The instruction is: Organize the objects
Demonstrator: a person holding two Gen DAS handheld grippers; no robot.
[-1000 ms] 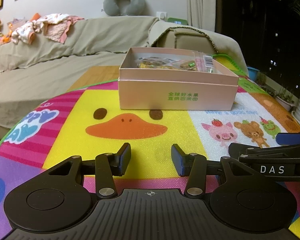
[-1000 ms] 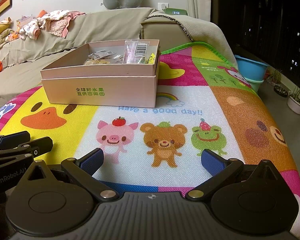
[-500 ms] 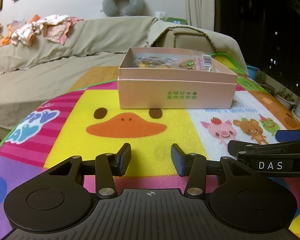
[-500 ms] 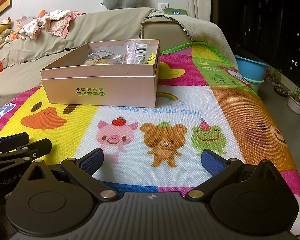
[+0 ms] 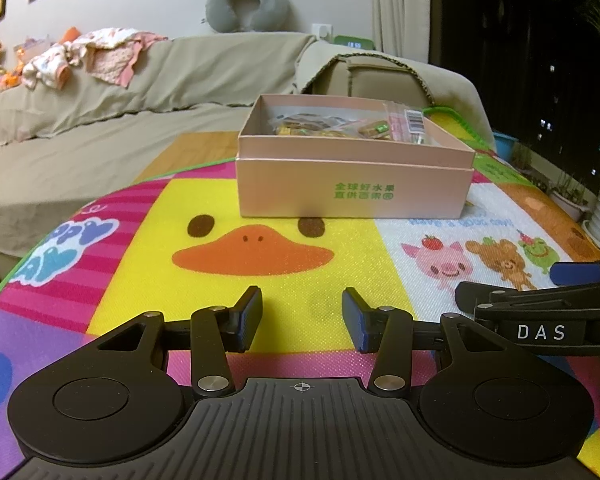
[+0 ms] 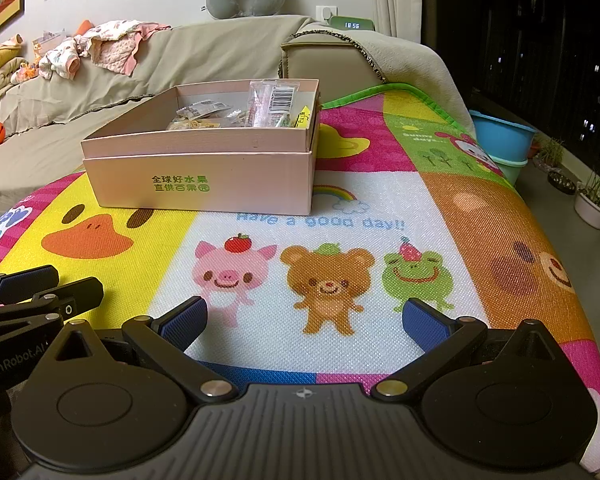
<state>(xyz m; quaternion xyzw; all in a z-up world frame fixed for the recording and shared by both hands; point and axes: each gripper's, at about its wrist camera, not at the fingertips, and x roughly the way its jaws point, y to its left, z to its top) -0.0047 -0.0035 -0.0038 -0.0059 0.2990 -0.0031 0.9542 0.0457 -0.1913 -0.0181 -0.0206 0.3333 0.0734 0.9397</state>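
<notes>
Now, left to right: beige fabric-draped sofa [image 5: 140, 92] at far left, strewn with pink and white patterned clothes [image 5: 100, 58], grey U-shaped neck pillow [image 5: 246, 2] on top of its backrest. Colourful cartoon-printed play mat [image 5: 228, 208] spread over the desk, yellow duck face in the near panel. Left tool [image 5: 302, 318] hovering low over the duck panel, jaws part-way open, empty between the pads. Pale pink rectangular cardboard box [image 5: 352, 184] with green print beyond, open-topped, resting on the mat, clear plastic snack packets [image 6: 274, 102] inside, one barcoded packet leaning at the right end. Right tool [image 6: 304, 322] just beside the left one, over the pig and bear prints, jaws spread wide, holding nothing. Blue plastic basins [image 6: 500, 140] stacked on the floor at far right.
</notes>
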